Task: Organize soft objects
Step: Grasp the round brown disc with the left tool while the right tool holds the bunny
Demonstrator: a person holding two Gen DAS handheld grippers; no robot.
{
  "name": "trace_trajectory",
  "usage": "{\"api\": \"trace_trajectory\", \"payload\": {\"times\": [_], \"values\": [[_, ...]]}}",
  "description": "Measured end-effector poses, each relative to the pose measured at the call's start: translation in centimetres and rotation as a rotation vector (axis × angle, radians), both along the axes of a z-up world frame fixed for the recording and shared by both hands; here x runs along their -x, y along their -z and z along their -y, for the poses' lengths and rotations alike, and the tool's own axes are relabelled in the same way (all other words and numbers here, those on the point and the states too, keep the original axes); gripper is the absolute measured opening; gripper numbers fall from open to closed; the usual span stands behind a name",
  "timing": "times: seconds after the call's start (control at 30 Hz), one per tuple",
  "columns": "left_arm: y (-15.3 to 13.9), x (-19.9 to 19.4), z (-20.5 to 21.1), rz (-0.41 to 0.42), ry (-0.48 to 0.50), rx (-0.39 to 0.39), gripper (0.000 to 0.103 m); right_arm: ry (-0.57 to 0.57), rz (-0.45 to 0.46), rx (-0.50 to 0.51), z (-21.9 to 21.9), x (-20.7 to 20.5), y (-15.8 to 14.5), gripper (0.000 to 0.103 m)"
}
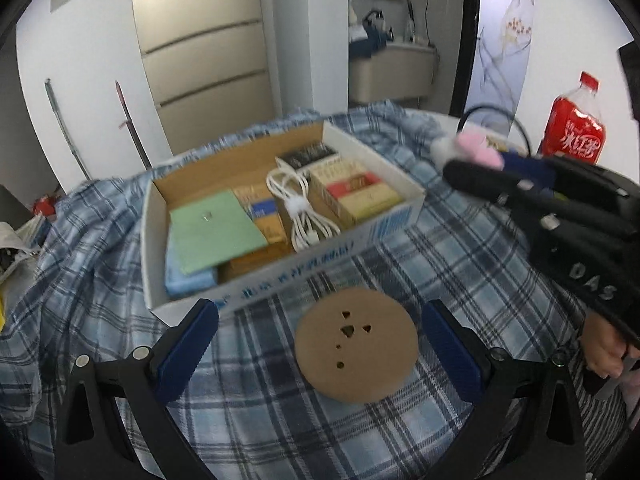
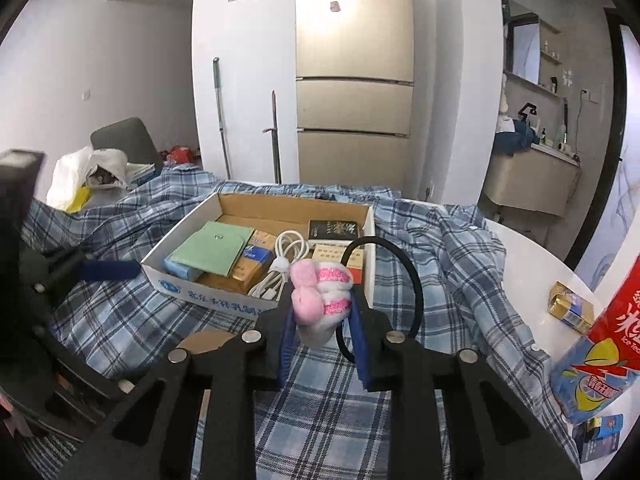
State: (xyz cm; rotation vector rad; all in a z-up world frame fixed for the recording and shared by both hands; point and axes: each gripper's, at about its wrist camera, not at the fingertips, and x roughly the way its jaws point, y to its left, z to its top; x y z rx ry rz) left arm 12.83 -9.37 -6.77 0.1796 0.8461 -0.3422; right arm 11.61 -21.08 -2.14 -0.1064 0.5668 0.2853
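Note:
My right gripper (image 2: 320, 312) is shut on a pink and white plush hair tie (image 2: 320, 296) whose black elastic loop (image 2: 416, 288) arcs to the right. It holds the tie above the plaid cloth, just in front of the open cardboard box (image 2: 192, 288). In the left wrist view the same gripper (image 1: 480, 160) comes in from the right with the plush (image 1: 478, 148) at its tip, right of the box (image 1: 320, 264). My left gripper (image 1: 320, 332) is open and empty, low over a brown cardboard disc (image 1: 356, 344).
The box holds a green pouch (image 1: 212, 232), a white cable (image 1: 300, 208) and several small packs. A red drink bottle (image 1: 576, 128) stands at the right. A gold pack (image 2: 568, 308) lies on the white table. A blue plaid cloth (image 1: 460, 248) covers the surface.

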Motion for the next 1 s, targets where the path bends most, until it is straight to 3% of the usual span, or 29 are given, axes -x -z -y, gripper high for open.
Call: {"api": "trace_trajectory", "payload": {"times": [0.17,0.37,0.7,1.0], "values": [[1.7,-0.4,0.7,-0.116,0.060,0.046,0.095,0.011,0.006,-0.006,0.2,0.2,0.0,0.024],[2.9,-0.3,1.5,-0.152,0.115,0.046,0.094,0.016,-0.021,-0.023,0.7,-0.3,0.3,0.024],[4.5,-1.4,1.1,-0.213,0.071,0.033,0.093,0.026,-0.053,-0.038,1.1,-0.8,0.7,0.024],[4.3,-1.3,1.2,-0.186,0.076,0.017,0.084,0.028,-0.057,-0.035,1.1,-0.9,0.7,0.024]]}}
